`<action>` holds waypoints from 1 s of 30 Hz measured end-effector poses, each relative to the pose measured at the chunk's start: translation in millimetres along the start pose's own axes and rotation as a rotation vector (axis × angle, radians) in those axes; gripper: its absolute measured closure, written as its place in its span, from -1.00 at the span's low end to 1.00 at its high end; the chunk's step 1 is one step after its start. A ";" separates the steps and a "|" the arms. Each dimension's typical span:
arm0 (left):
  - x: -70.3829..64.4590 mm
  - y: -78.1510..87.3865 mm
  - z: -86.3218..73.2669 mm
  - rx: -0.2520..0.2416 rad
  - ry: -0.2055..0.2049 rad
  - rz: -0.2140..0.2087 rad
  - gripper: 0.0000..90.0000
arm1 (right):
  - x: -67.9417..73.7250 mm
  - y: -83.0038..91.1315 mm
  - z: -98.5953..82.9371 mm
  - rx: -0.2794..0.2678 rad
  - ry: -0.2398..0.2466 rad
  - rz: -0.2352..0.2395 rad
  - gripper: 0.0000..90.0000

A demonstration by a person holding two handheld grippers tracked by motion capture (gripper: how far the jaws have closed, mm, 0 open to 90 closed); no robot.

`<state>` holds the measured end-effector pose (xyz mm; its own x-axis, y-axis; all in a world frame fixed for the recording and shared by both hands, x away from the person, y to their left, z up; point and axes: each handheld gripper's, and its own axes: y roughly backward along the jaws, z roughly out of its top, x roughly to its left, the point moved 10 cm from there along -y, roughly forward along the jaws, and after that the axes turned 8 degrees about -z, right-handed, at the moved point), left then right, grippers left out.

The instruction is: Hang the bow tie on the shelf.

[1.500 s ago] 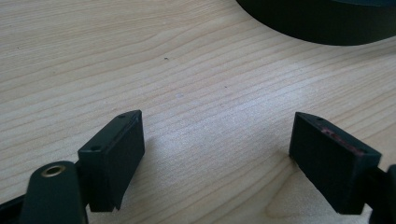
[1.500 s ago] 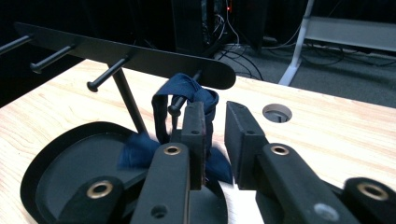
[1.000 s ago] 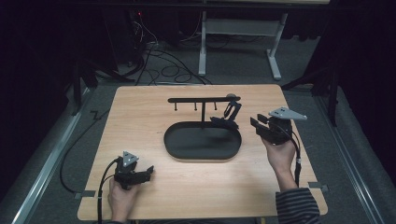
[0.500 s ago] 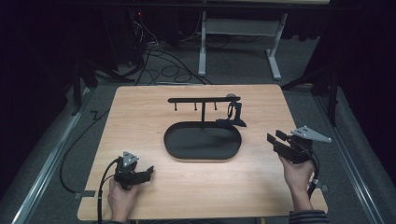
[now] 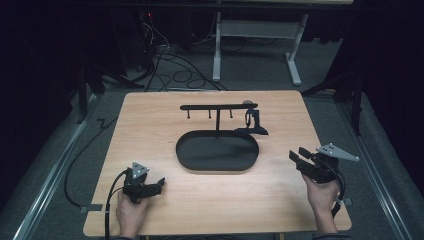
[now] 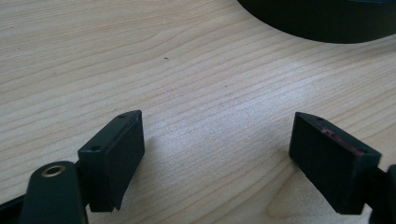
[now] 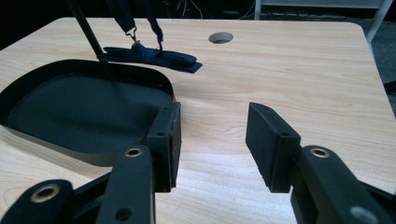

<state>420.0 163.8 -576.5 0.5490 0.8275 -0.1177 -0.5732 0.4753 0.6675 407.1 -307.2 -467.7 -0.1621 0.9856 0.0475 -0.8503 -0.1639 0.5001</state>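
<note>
A black oval tray (image 5: 190,157) lies mid-table, and a thin black rack (image 5: 218,106) with small hooks rises from its far rim. From the rack's right end hangs a dark bow tie (image 5: 252,131) by its strap, its bow resting on the wood beside the tray (image 7: 28,135). The right gripper view shows the bow tie (image 7: 149,58) ahead. My right gripper (image 5: 299,158) is held above the table's near right, open and empty (image 7: 212,126). At the near left, my left gripper (image 5: 159,184) rests open over bare wood (image 6: 217,126), with nothing between its jaws.
A round cable hole (image 7: 221,37) sits in the tabletop beyond the bow tie. The tray's rim (image 6: 317,25) lies ahead of the left gripper. Cables (image 5: 170,60) and a white desk frame (image 5: 295,50) stand on the floor behind the table.
My right gripper has drawn back from the rack's right end toward the near right edge, jaws open. The bow tie stays hanging on the rack. The left gripper has not moved.
</note>
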 end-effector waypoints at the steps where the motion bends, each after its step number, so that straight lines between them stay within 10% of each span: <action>1: 0.0 0.1 0.0 0.000 -0.001 -0.001 -0.59 | 0.2 0.1 -1.1 0.002 -0.004 0.001 0.27; 30: 0.0 0.1 0.0 0.001 -0.001 0.000 -0.59 | 3.7 -10.1 -40.7 0.053 -0.054 0.030 0.24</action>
<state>420.0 163.8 -576.4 0.5496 0.8271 -0.1175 -0.5727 0.4754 0.6678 394.8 -303.6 -507.7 -0.1588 0.9812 0.1094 -0.8175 -0.1928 0.5427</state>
